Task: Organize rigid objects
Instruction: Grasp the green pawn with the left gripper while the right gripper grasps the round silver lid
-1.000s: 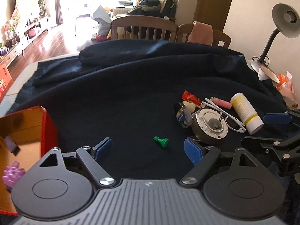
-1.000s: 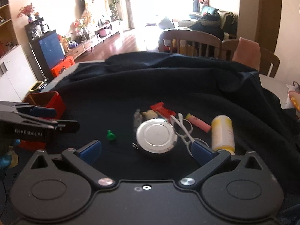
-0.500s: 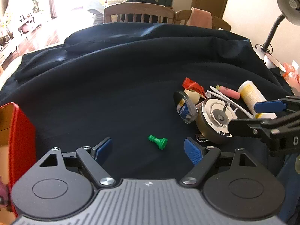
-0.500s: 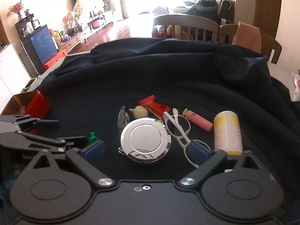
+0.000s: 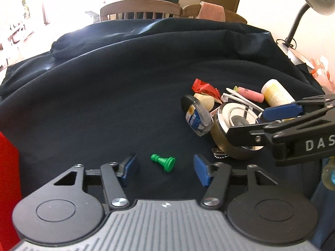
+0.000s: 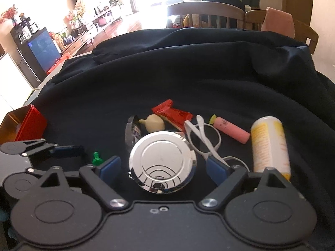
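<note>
Left claw (image 5: pixel 164 168) stands spread wide, its blue pads on either side of a small green plastic pawn (image 5: pixel 163 161) that lies on its side on the dark blue cloth (image 5: pixel 117 87) covering the table; neither pad touches it. Right claw (image 6: pixel 162 167) is likewise spread, its pads flanking a round polished metal tin (image 6: pixel 162 164) with no visible contact. Behind the tin lie a clear small bottle with a black cap (image 6: pixel 132 132), a cream garlic-shaped piece (image 6: pixel 153 123), a red foil wrapper (image 6: pixel 171 114), white-framed glasses (image 6: pixel 204 139), a pink foam cylinder (image 6: pixel 231 129) and a yellow-labelled white bottle (image 6: pixel 269 144). A red box (image 6: pixel 23 125) sits at the left edge.
</note>
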{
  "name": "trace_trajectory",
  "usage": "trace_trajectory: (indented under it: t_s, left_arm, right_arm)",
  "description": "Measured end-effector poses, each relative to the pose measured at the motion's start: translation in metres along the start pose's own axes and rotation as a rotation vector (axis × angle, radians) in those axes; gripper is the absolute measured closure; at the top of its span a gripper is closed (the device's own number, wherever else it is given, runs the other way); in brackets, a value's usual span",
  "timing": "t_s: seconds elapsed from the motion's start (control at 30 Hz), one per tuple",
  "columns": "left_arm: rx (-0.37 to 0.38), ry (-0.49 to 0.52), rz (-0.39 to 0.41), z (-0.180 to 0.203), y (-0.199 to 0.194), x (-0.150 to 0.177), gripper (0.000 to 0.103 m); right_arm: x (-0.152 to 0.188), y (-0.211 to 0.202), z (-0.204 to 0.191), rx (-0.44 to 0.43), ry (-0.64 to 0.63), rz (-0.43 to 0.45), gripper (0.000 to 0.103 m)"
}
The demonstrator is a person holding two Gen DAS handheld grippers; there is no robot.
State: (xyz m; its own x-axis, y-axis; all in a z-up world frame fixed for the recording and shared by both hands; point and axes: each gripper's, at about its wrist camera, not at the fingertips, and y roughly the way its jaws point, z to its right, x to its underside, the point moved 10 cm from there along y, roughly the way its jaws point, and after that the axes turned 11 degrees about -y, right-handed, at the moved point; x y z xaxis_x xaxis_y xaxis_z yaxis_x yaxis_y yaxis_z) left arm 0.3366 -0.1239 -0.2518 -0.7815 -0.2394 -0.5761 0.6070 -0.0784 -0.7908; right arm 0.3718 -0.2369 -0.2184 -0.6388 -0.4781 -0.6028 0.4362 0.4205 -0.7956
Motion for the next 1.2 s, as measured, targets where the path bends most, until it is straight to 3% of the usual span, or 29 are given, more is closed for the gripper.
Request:
trace_trajectory:
  t_s: [0.1, 0.33, 0.37, 0.7, 0.77, 0.8, 0.87, 0.97, 1.07, 1.13, 1.2]
  left_arm:
    - [0.006, 0.021, 0.005, 0.004, 0.001, -0.001, 0.063]
    - [-0.026, 0.076, 0.014, 0.011, 0.002, 0.002, 0.073]
    - [-0.029, 0.077, 0.014, 0.011, 0.002, 0.002, 0.078]
    - [-0.03, 0.061, -0.005, 0.01, -0.002, 0.006, 0.079]
    - [-0.027, 0.054, -0.009, 0.008, -0.005, 0.008, 0.079]
    - [-0.027, 0.052, -0.01, 0.007, -0.006, 0.01, 0.079]
    - [-0.033, 0.044, -0.013, 0.004, -0.009, 0.012, 0.079]
    - [-0.038, 0.028, -0.012, -0.002, -0.016, 0.014, 0.079]
    - [-0.047, 0.008, -0.011, -0.01, -0.022, 0.017, 0.079]
    - [-0.055, -0.004, -0.009, -0.015, -0.026, 0.019, 0.079]
    - [-0.065, -0.021, -0.007, -0.021, -0.031, 0.02, 0.079]
  right_arm:
    - [0.0, 0.002, -0.002, 0.003, -0.01, -0.001, 0.017]
    - [0.001, 0.006, -0.002, 0.006, 0.005, -0.009, 0.028]
    - [0.001, 0.006, -0.002, 0.012, 0.004, -0.008, 0.029]
    - [0.001, 0.0, -0.004, 0.046, -0.034, 0.008, 0.03]
    - [0.001, -0.005, -0.002, 0.064, -0.034, 0.015, 0.068]
    - [0.0, -0.009, -0.002, 0.051, -0.026, 0.024, 0.078]
    - [0.002, -0.011, -0.002, 0.025, -0.006, 0.007, 0.077]
    - [0.007, -0.012, -0.001, 0.061, -0.038, -0.001, 0.075]
    - [0.01, -0.013, -0.005, 0.019, -0.019, -0.005, 0.065]
    - [0.01, -0.013, -0.011, -0.004, -0.022, -0.003, 0.041]
    - [0.009, -0.015, -0.019, -0.017, -0.044, 0.015, 0.029]
